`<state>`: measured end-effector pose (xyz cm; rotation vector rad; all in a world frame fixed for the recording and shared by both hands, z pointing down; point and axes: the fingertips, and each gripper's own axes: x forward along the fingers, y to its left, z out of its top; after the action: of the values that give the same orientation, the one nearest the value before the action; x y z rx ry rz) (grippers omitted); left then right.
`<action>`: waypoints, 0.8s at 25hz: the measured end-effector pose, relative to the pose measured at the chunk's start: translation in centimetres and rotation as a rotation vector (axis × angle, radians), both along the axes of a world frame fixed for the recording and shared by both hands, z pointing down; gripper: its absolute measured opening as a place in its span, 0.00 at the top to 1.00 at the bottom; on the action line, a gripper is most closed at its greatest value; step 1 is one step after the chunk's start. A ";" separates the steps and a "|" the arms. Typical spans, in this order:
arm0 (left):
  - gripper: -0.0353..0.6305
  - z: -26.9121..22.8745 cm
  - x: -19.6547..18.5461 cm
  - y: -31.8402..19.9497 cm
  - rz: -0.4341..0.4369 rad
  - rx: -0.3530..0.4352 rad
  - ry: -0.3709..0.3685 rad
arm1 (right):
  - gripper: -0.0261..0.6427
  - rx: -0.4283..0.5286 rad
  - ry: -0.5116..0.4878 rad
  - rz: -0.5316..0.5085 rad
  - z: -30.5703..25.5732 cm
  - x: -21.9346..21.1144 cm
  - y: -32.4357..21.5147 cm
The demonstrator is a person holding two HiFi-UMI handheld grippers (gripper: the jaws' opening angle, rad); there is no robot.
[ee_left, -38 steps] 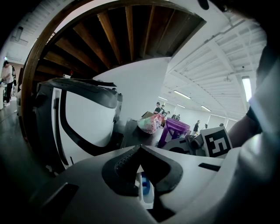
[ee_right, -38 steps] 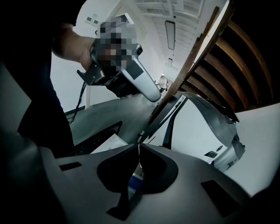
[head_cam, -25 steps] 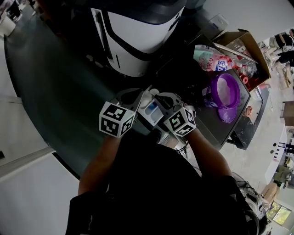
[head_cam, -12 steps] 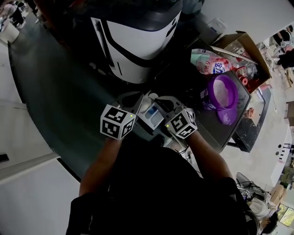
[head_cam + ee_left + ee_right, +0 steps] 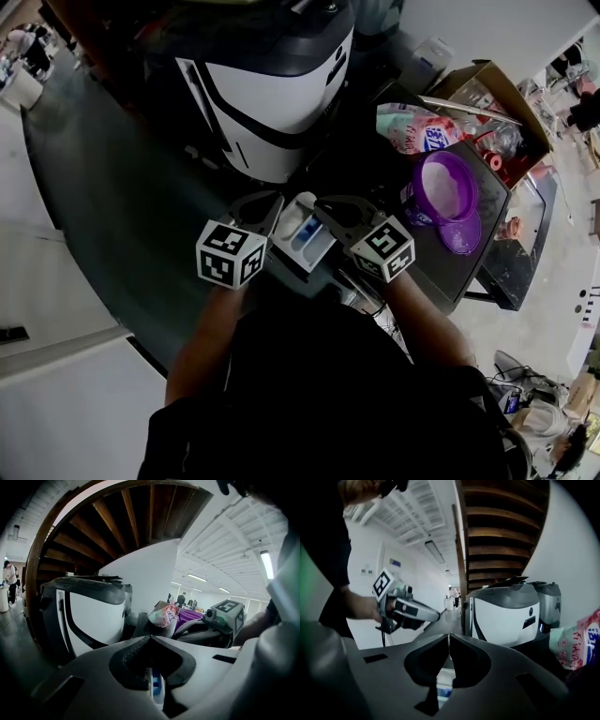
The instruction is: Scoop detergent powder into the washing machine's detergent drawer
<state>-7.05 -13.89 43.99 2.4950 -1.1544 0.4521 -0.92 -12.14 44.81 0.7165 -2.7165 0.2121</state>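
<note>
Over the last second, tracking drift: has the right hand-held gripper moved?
Yes: the right hand-held gripper shifted slightly right, from the drawer toward the purple tub.

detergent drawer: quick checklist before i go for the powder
1. Drawer within reach: the drawer sits between the two grippers in the head view. ok
2. A gripper open to take a scoop: left gripper and right gripper both have their jaws together. not ok
3. Scoop in hand: neither gripper holds one. not ok
4. Scoop located: none can be made out in any view. cannot tell
5. Powder accessible: the purple tub is open, its lid lies beside it, and pale contents show inside. ok
6. Drawer compartment free to fill: a blue part shows, but the fill level is too small to read. cannot tell
</note>
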 end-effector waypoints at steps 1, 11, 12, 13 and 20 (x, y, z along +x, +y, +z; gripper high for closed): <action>0.94 -0.2 0.1 -0.1 -0.003 0.002 0.002 | 0.93 -0.012 -0.037 0.014 -0.7 0.5 -0.2; 0.94 -2.4 4.1 -0.9 -0.006 0.047 0.040 | 0.93 -0.073 -0.296 0.089 -7.7 6.5 -0.2; 0.94 -2.6 4.8 -0.9 -0.001 0.051 0.044 | 0.93 -0.072 -0.312 0.097 -8.3 7.3 0.0; 0.94 -2.8 5.5 -0.9 0.003 0.056 0.048 | 0.93 -0.068 -0.325 0.103 -8.8 8.1 0.1; 0.94 -4.7 11.0 -1.0 0.060 0.098 0.067 | 0.93 -0.022 -0.377 0.172 -11.3 14.7 1.1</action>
<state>3.96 -14.92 39.27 2.6137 -1.1032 0.3318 13.76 -11.08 33.52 0.9932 -2.9958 0.4595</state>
